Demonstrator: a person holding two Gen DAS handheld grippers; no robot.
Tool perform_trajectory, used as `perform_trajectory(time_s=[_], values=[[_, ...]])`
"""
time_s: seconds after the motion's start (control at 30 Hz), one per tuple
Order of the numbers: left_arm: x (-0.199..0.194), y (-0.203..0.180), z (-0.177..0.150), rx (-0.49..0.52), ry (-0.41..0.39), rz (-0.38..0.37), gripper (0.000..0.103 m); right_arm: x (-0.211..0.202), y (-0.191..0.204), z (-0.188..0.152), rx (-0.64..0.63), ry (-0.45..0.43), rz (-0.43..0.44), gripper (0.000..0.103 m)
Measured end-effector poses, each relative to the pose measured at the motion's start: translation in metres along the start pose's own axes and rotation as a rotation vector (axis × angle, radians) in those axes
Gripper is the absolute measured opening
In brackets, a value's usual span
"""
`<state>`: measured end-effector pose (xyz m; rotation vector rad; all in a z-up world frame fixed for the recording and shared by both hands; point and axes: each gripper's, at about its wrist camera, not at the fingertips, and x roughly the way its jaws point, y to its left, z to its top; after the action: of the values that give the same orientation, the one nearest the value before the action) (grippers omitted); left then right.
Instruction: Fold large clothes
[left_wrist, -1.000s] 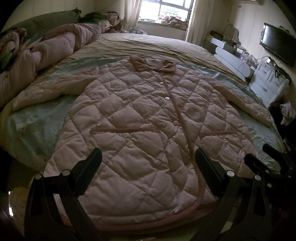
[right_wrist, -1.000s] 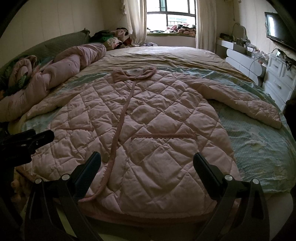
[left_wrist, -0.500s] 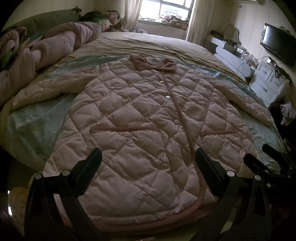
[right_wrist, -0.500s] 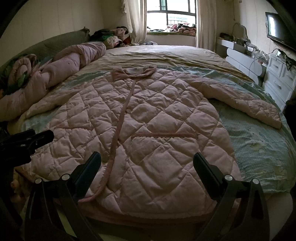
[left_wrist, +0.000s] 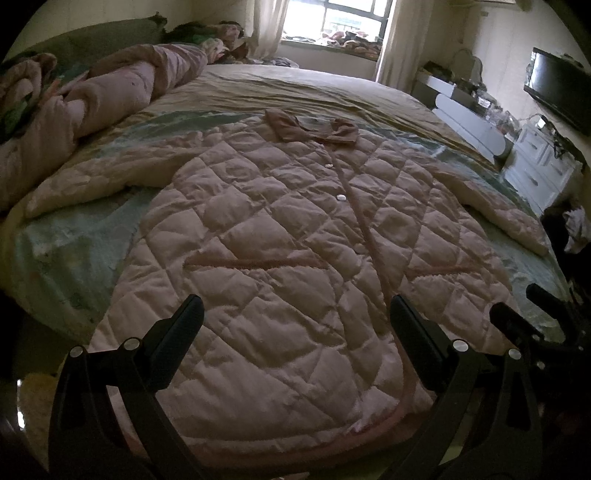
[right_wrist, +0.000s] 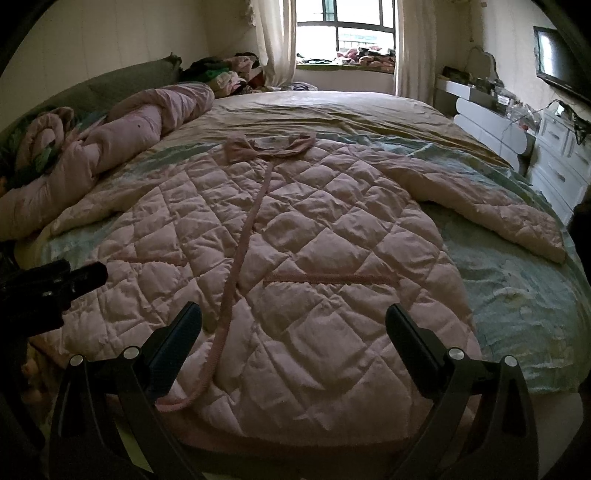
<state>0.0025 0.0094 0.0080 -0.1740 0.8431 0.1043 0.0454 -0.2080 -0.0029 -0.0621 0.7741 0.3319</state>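
Item: one pale pink quilted button-front coat (left_wrist: 280, 266), spread flat and face-up across the round bed with pale blue sheet (right_wrist: 517, 288), collar toward the window, hem at the near edge; likely laid so to give clean fold lines. Sleeves: two, both stretched outward, the right-hand sleeve (right_wrist: 491, 210) lying on the sheet. Pocket trims: two. White buttons visible: three. Tools: left gripper (left_wrist: 295, 317) and right gripper (right_wrist: 293, 321), one each, jaws wide apart, holding nothing, poised above the hem. Folding not yet begun.
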Motion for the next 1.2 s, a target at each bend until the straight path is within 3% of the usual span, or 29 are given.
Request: perform_trajectory(time_s=[0.77,1.2], values=[[0.042,-0.005,0.054,-0.004,0.011,0.037,0.094,0.055,-0.013,0.071,-0.015,0.002,0.037,0.099],[0.095,-0.013,0.118,0.011,0.048,0.037,0.094,0.103,-0.053,0.119,0.089,0.023,0.019,0.099]])
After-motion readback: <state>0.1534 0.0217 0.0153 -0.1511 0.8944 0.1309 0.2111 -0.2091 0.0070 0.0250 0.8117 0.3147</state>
